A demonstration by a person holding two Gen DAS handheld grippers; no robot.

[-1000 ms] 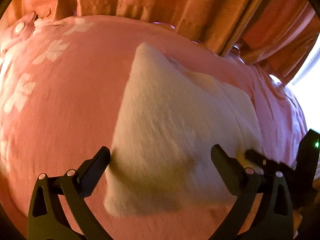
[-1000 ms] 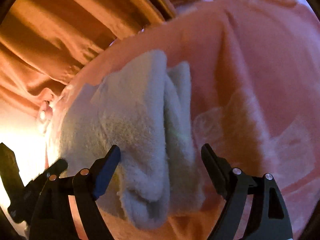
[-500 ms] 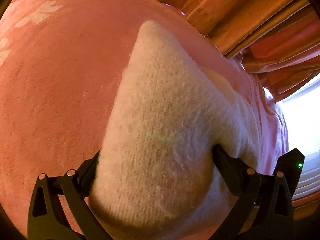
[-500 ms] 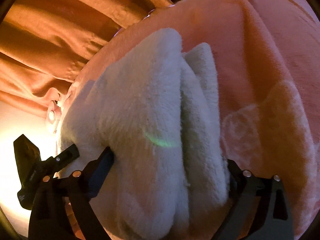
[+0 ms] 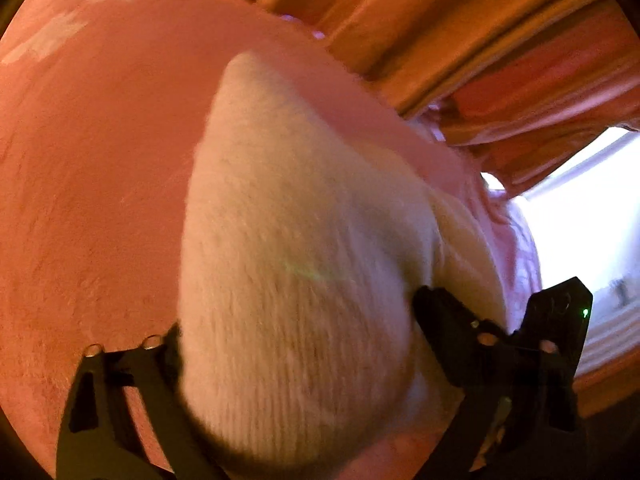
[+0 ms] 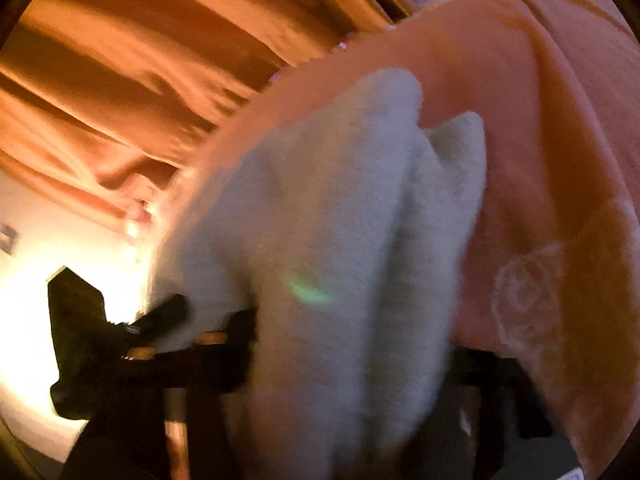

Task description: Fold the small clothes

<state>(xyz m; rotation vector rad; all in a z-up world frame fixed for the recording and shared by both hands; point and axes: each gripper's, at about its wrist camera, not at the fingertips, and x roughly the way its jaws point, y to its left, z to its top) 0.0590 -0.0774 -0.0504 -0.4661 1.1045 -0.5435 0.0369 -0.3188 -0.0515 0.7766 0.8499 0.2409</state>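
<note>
A fluffy white knitted garment (image 5: 304,264) lies on a pink blanket (image 5: 92,168). It fills the space between the fingers of my left gripper (image 5: 296,320), whose jaws stand wide on either side of its near edge. In the right wrist view the same garment (image 6: 340,240) shows folded in thick layers, and my right gripper (image 6: 352,344) has its jaws around the near end, mostly hidden by cloth and blur. The right gripper (image 5: 560,320) shows at the right in the left wrist view. The left gripper (image 6: 100,332) shows at the left in the right wrist view.
Orange curtains (image 5: 460,20) hang behind the bed, also in the right wrist view (image 6: 140,60). A bright window (image 5: 592,208) is at the right. The pink blanket (image 6: 560,160) has pale flower prints.
Both grippers have pushed forward onto the garment's near edge, so the cloth now sits between their jaws. The right wrist view has tilted and blurred, and the garment looks slightly lifted.
</note>
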